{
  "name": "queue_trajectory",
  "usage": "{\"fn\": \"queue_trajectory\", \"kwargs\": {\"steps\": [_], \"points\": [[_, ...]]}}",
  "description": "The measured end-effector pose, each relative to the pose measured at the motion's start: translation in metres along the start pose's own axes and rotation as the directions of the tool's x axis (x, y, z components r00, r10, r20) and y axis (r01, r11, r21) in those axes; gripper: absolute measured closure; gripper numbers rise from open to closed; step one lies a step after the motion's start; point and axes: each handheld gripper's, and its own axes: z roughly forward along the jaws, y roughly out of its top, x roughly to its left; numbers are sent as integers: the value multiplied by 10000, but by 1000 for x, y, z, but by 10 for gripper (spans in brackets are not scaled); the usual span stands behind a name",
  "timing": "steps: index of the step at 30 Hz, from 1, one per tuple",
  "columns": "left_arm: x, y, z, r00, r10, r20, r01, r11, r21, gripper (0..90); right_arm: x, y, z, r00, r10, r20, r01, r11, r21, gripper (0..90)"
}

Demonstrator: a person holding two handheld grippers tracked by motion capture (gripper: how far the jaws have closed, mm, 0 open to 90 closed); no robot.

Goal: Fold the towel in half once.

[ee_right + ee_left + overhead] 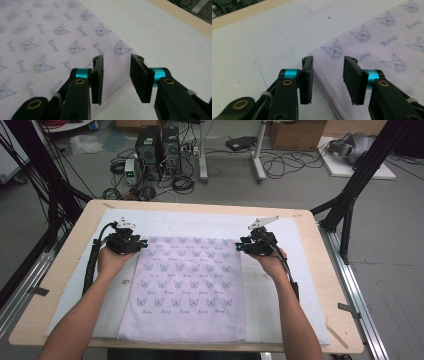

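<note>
A wooden table (70, 265) carried a white mat (210, 220) that covered most of its top, and on the mat lay a folded pale lilac towel (187, 290) printed with rows of small cat faces. The towel sat flat and roughly square, its near edge reaching the near side of the mat, its far edge lying across the middle of it from left to right.

That far edge was the line the coming move seemed to turn on. The left gripper (139, 243) sat at the towel's far left corner and the right gripper (242, 246) at its far right corner, each hand equally close to its own corner, neither nearer than the other. The two pointed inward toward each other along the far edge.

In the left gripper view the towel's side edge (324, 75) ran between the two black jaws, cloth under the right-hand one and bare mat (262, 45) under the other; the jaws stood apart with clear space between and nothing pinched. The right gripper view mirrored this: the towel's corner (122, 52) lay just ahead of the gap, its hem (117, 90) passing beneath, the jaws released and holding nothing.

By my judgement, each gripper would need to go down and close across the corner directly below and ahead of it to pick up the far edge.
</note>
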Motion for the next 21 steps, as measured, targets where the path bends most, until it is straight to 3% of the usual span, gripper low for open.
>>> {"fn": "queue_trajectory", "kwargs": {"steps": [1,7,13,17,21], "points": [[-2,-1,-5,9999,17,111,-15,9997,-232,593,4,-1,-4,10000,-23,-86,22,10000,-93,625],[-17,-12,-33,9957,346,863,-295,9978,-595,554,28,-13,-20,9956,-172,-921,115,9980,-616,589],[-25,-33,-50,9890,780,1254,-706,9955,-626,527,49,-33,-25,9874,-465,-1514,381,9976,-584,551],[-24,-42,-48,9881,724,1355,-682,9971,-351,510,51,-42,-24,9857,-300,-1656,200,9979,-620,537],[-25,-41,-45,9870,649,1468,-602,9975,-363,494,46,-44,-18,9855,-187,-1689,54,9968,-792,518]]}}
